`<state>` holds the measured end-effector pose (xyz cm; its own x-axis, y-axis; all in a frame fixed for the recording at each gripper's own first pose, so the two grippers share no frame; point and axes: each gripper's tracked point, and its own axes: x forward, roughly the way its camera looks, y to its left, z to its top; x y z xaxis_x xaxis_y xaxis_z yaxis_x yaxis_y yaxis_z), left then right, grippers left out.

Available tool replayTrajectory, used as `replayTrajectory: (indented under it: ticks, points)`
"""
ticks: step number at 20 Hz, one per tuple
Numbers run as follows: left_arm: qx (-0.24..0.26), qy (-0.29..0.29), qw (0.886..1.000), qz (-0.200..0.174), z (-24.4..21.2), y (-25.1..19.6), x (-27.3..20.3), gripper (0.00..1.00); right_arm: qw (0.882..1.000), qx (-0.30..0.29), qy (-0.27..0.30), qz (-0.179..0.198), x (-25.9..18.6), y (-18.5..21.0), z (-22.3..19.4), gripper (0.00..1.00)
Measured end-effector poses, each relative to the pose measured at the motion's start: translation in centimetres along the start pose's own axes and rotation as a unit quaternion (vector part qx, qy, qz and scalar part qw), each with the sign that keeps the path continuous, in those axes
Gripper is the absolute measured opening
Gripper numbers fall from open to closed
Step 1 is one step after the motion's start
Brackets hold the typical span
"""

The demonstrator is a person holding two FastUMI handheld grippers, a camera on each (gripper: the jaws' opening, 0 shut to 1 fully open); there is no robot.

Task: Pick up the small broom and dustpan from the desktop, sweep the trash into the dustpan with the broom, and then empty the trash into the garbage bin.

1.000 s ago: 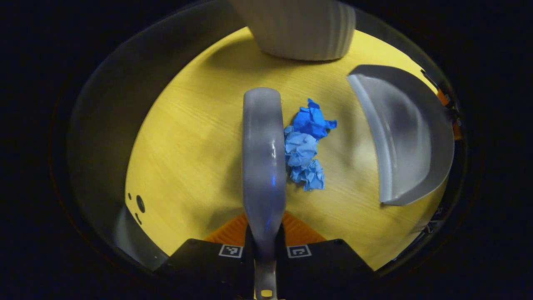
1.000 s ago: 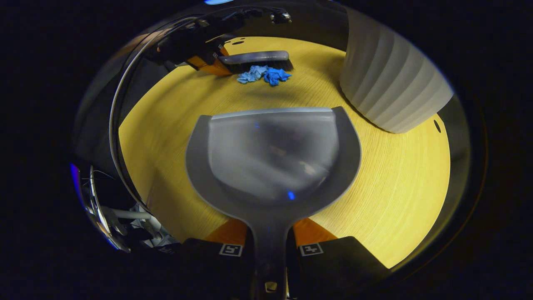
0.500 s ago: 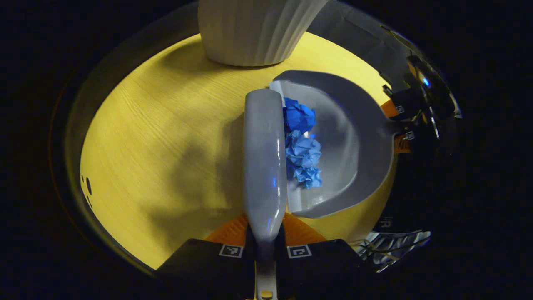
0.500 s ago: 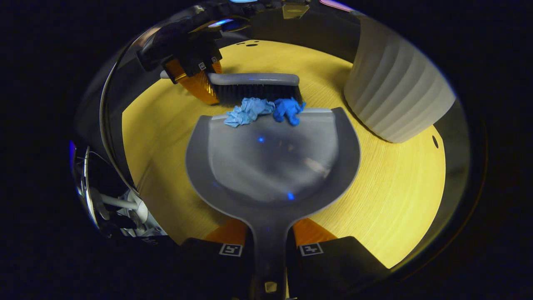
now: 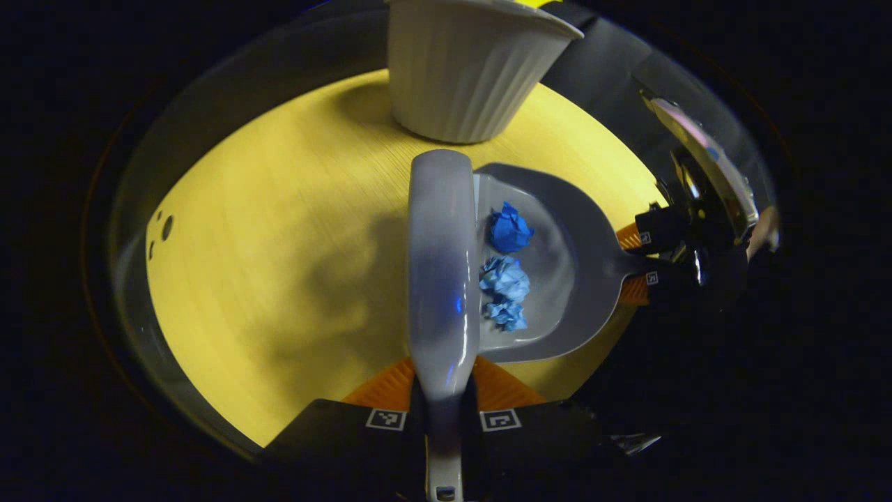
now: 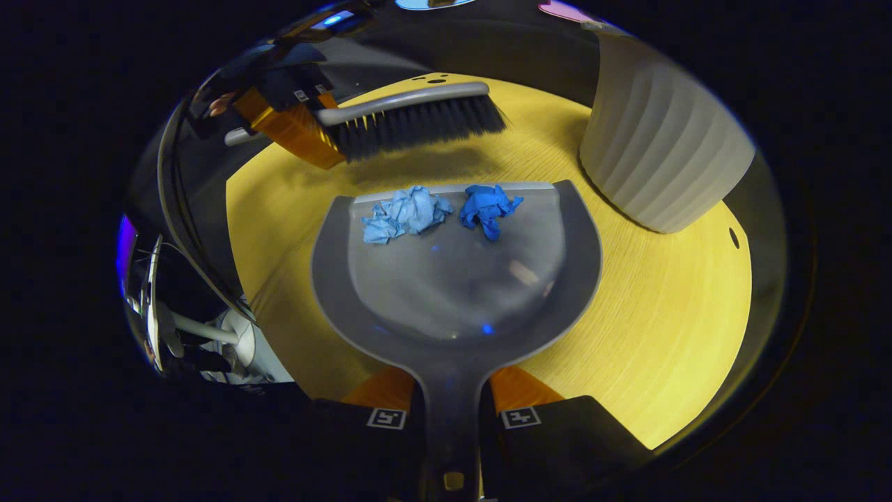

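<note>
On the yellow desktop (image 6: 669, 335), the left gripper (image 6: 293, 122) clamps the broom (image 6: 411, 118), raised just beyond the dustpan (image 6: 453, 293). The right gripper (image 6: 451, 411) clasps the dustpan's handle; two blue paper wads (image 6: 408, 209) lie inside. A ribbed white bin (image 6: 662, 153) stands close right.

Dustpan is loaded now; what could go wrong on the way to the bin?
1. Both blue paper wads lie just inside the dustpan at its open front lip. Tipping it forward early would likely roll them back onto the yellow desktop.
2. The white ribbed bin stands close to the pan's right side, so a swing could knock it.
3. The broom hovers just beyond the lip and may snag the pan as it lifts.
</note>
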<state>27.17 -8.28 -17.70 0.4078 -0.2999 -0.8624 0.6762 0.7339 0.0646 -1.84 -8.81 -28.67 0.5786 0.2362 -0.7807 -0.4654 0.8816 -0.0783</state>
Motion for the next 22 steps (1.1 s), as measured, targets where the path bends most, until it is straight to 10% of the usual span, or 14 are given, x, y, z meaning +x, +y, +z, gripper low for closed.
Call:
replayTrajectory:
  ticks: [10, 22]
  points:
    - [-0.139, -0.097, 0.983, 0.068, -6.3, 2.0, 0.6, 0.27, 1.0, 0.007, -0.005, -0.005, -1.2, 0.4, 0.6, 0.34]
    - [-0.154, -0.068, 0.984, 0.053, -13.7, 5.1, 5.6, 0.24, 0.996, 0.085, -0.024, -0.009, -1.2, 1.9, 1.2, 0.34]
